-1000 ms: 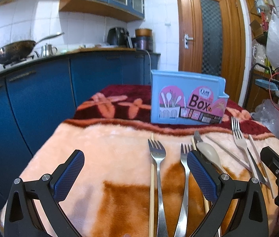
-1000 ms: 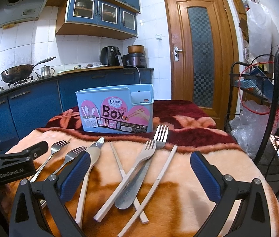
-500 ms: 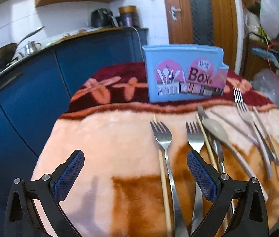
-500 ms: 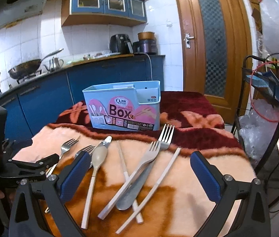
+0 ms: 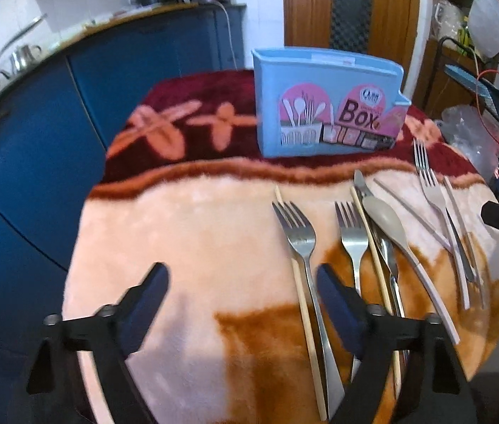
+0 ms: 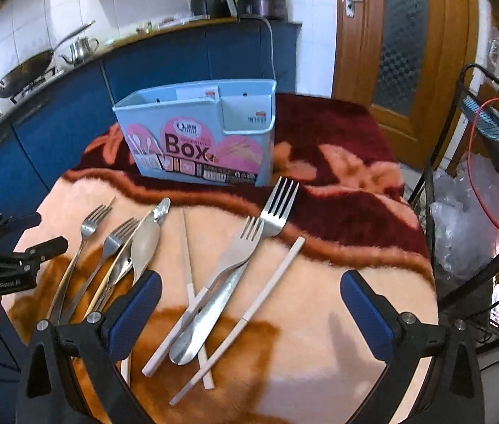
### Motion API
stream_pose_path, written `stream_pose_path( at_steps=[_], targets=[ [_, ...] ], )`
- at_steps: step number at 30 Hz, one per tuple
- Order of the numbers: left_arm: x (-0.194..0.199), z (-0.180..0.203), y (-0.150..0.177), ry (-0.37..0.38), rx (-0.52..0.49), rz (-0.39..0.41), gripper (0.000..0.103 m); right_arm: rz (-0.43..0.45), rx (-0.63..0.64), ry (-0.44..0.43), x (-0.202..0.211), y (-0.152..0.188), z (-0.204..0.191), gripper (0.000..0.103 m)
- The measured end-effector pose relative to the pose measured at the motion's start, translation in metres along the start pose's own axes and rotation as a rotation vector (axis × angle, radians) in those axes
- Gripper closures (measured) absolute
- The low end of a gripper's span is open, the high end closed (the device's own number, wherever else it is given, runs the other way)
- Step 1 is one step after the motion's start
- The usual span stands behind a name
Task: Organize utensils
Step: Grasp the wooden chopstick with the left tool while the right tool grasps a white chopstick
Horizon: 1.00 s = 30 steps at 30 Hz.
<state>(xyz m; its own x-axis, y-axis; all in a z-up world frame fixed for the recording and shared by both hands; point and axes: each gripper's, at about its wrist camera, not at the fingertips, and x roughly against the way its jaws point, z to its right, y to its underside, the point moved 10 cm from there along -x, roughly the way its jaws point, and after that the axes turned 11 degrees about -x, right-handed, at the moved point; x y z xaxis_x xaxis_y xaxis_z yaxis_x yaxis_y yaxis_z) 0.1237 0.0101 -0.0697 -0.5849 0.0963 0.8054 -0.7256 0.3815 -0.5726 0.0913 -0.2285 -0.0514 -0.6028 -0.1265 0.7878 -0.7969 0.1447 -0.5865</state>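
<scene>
Your left gripper point(image 5: 240, 291), nearest the lens, has narrowed its blue pads since a second ago; the jaws are closing, with only bare blanket between them and nothing gripped. Both cameras have tipped downward since then, so the tabletop fills more of each view and the wall cabinets have slid out of the top. Your right gripper point(image 6: 249, 295) has kept its jaws spread wide and unladen, pointing down over the pale chopsticks and forks.

Just beyond the left gripper's right pad lie two steel forks point(image 5: 300, 243) and thin wooden chopsticks point(image 5: 302, 304) on the peach and brown plush blanket point(image 5: 185, 233). Beside them rests a beige plastic spoon point(image 5: 387, 221). Further right, a white-handled fork point(image 6: 230, 258) lies across a steel knife point(image 6: 210, 305), with white chopsticks point(image 6: 270, 282) alongside.

At the far edge, on the dark red band, the light-blue plastic utensil box point(image 6: 196, 141) stands upright, its compartments holding no cutlery.
</scene>
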Motion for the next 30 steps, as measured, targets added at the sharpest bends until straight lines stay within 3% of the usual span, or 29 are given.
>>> stream_pose_path(
  at_steps=[4, 7, 13, 23, 30],
  targets=[
    [-0.006, 0.005, 0.005, 0.057, -0.002, -0.055, 0.038, -0.095, -0.001, 0.042, -0.008, 0.004, 0.006, 0.021],
    [-0.008, 0.011, 0.007, 0.072, -0.025, -0.075, 0.041, -0.140, 0.007, 0.059, -0.015, 0.008, 0.009, 0.036],
    [-0.015, 0.016, 0.010, 0.100, -0.039, -0.110, 0.058, -0.239, -0.027, 0.024, -0.031, 0.019, 0.010, 0.063],
    [-0.025, 0.025, 0.006, 0.149, -0.036, -0.136, 0.061, -0.278, -0.040, 0.026, -0.046, 0.020, 0.013, 0.072],
    [-0.030, 0.028, 0.000, 0.135, -0.049, -0.124, 0.067, -0.278, -0.031, 0.034, -0.049, 0.018, 0.014, 0.081]
  ],
)
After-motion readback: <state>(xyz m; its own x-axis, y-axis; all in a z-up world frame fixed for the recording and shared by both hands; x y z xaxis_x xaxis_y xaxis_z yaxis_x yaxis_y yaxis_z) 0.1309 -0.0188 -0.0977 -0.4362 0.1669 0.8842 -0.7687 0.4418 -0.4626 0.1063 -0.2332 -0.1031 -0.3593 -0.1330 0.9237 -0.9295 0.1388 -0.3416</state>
